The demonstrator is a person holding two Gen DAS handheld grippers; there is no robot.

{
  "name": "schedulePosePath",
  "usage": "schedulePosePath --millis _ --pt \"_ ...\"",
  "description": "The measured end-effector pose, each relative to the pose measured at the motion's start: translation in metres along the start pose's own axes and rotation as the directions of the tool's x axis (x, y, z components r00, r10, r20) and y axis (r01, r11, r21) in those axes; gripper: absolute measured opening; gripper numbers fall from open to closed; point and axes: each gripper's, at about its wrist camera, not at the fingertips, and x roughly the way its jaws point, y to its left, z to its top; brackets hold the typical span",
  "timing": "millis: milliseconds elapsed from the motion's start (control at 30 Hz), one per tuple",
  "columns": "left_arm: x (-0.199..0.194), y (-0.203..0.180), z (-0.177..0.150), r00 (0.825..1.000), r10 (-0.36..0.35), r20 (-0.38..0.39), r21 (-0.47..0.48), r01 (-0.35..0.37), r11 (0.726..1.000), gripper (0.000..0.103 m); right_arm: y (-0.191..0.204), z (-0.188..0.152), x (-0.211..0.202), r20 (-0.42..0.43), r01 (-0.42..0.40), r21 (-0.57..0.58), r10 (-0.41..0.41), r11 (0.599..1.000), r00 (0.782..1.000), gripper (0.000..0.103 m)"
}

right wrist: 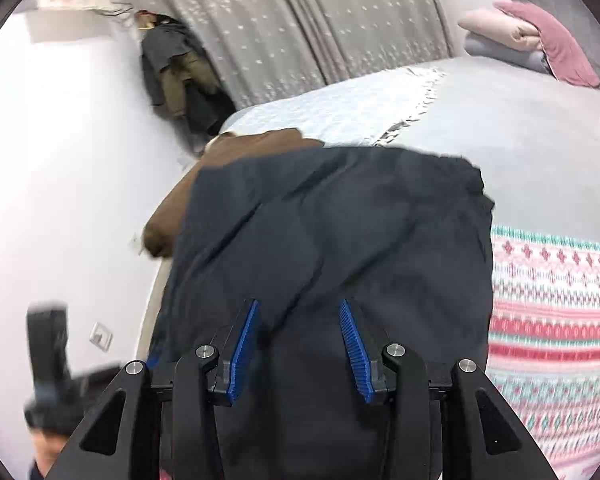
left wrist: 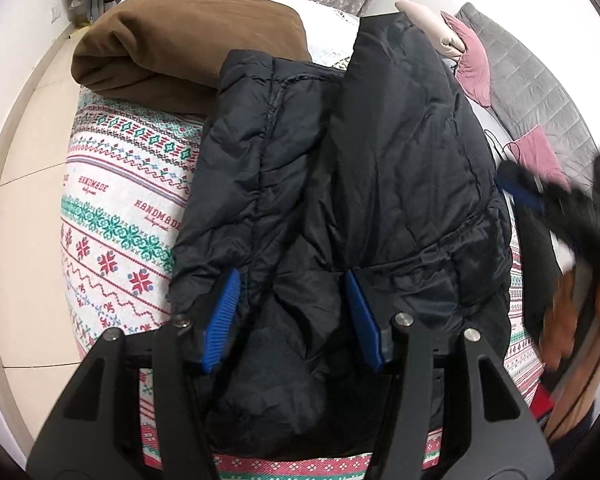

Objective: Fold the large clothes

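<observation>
A black puffer jacket lies on a patterned bed cover, its sides folded in toward the middle. My left gripper is open just above the jacket's near end, blue pads apart with nothing between them. My right gripper shows blurred at the right edge of the left wrist view. In the right wrist view the right gripper is open above the jacket, which also shows there. The left gripper appears blurred at lower left there.
A folded brown blanket lies beyond the jacket. Pink and beige folded clothes and a grey quilt lie at the far right. Tiled floor runs along the bed's left side. A grey curtain hangs behind.
</observation>
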Motion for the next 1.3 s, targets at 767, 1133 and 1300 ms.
schedulePosePath --millis 767,1133,1300 --pt "-0.001 0.019 0.007 0.998 -0.057 -0.022 -0.030 0.057 0.998 0.057 0.027 0.024 0.091 -0.116 0.117 -0.095 -0.127 0.989 0.985 0.053" --pt "-0.025 0.033 -0.010 0.999 0.014 0.037 -0.026 -0.013 1.000 0.085 -0.109 -0.067 -0.003 -0.062 -0.046 0.313 0.068 0.949 0.996 0.074" --pt "-0.012 0.046 -0.014 0.999 -0.033 -0.005 -0.076 0.033 0.997 0.088 -0.145 -0.111 0.010 -0.050 -0.192 0.501 0.250 0.844 0.967 0.076"
